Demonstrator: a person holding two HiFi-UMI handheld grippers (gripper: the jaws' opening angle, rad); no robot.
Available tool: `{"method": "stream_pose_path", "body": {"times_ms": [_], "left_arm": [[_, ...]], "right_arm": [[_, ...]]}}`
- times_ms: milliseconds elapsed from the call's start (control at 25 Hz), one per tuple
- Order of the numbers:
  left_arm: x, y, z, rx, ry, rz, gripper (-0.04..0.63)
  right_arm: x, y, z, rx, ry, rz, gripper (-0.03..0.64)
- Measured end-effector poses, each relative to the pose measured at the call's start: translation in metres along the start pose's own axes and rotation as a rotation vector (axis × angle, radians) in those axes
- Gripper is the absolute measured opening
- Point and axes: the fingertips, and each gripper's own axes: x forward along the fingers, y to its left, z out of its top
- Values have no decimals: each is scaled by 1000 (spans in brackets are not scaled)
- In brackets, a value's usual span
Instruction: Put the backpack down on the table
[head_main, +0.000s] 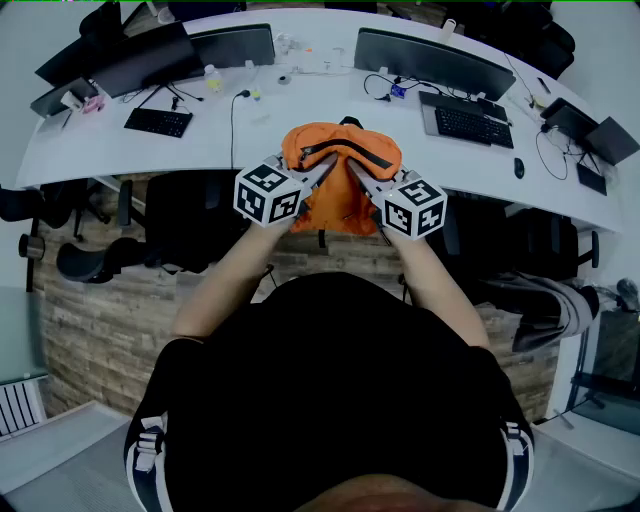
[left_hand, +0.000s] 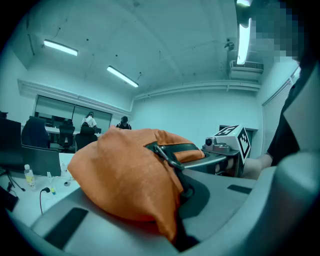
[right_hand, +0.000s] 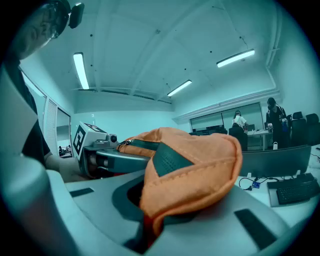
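Note:
An orange backpack (head_main: 342, 170) with dark zip trim hangs between my two grippers, over the near edge of the curved white table (head_main: 200, 140). My left gripper (head_main: 322, 172) pinches its left side and my right gripper (head_main: 356, 174) pinches its right side. In the left gripper view the orange fabric of the backpack (left_hand: 127, 175) bulges out of the shut jaws, and the right gripper's marker cube (left_hand: 231, 140) shows beyond it. In the right gripper view a fold of the backpack (right_hand: 192, 170) is clamped the same way. Whether its bottom rests on the table is hidden.
Two monitors (head_main: 432, 60) stand at the table's far side, with keyboards (head_main: 160, 122) and cables around them. A mouse (head_main: 519, 168) lies at the right. Dark office chairs (head_main: 190, 215) are tucked under the near edge. People sit far off in the room.

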Motion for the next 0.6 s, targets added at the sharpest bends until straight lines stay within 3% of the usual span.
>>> {"method": "stream_pose_path", "body": {"times_ms": [600], "left_arm": [[-18, 32, 6, 24, -11, -48, 32]], "right_arm": [[35, 8, 12, 21, -16, -67, 35]]}}
